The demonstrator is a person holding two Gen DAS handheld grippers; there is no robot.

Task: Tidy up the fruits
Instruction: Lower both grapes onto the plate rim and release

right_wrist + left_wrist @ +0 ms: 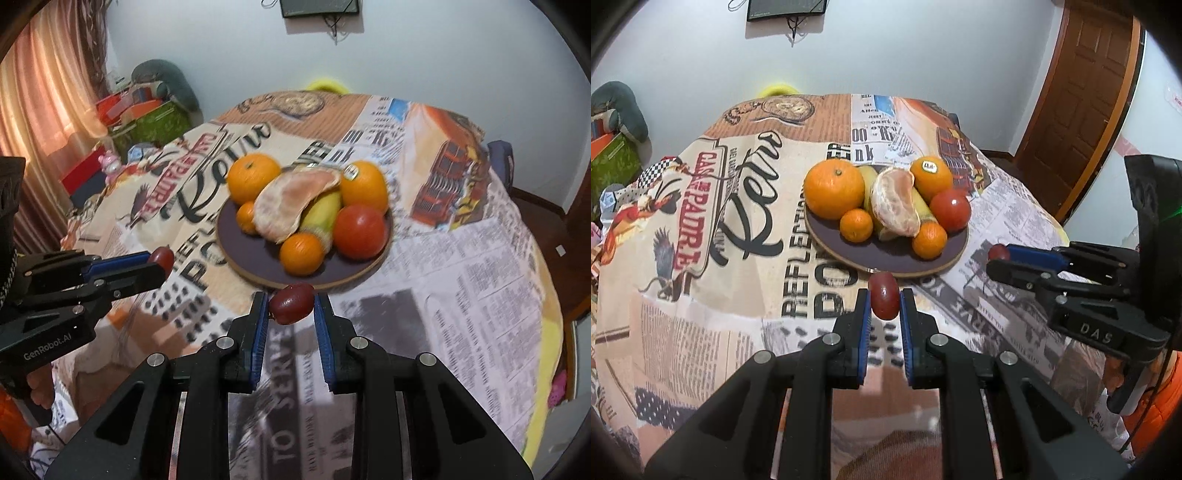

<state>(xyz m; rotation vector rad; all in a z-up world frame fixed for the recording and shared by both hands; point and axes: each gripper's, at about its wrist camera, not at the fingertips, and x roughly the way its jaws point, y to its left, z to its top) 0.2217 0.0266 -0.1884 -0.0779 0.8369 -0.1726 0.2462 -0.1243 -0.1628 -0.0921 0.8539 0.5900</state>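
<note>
A dark round plate (pixel 849 251) (pixel 236 240) holds two big oranges (pixel 834 188), two small mandarins (pixel 856 224), a peeled citrus piece (pixel 895 203), a banana (pixel 321 214) and a red tomato (pixel 950 209) (pixel 360 230). My left gripper (pixel 884 301) is shut on a dark red grape (pixel 884 300) just in front of the plate's near rim; it also shows in the right wrist view (pixel 157 260). My right gripper (pixel 290 302) is shut on another dark red grape (pixel 291 302) near the plate's front edge; it shows in the left wrist view (pixel 995 258).
The table is covered by a printed newspaper-style cloth (pixel 738 258) (pixel 461 277). A wooden door (pixel 1082 92) stands at the back right. Boxes and clutter (pixel 140 114) sit beyond the table's left side, by a curtain (pixel 44 92).
</note>
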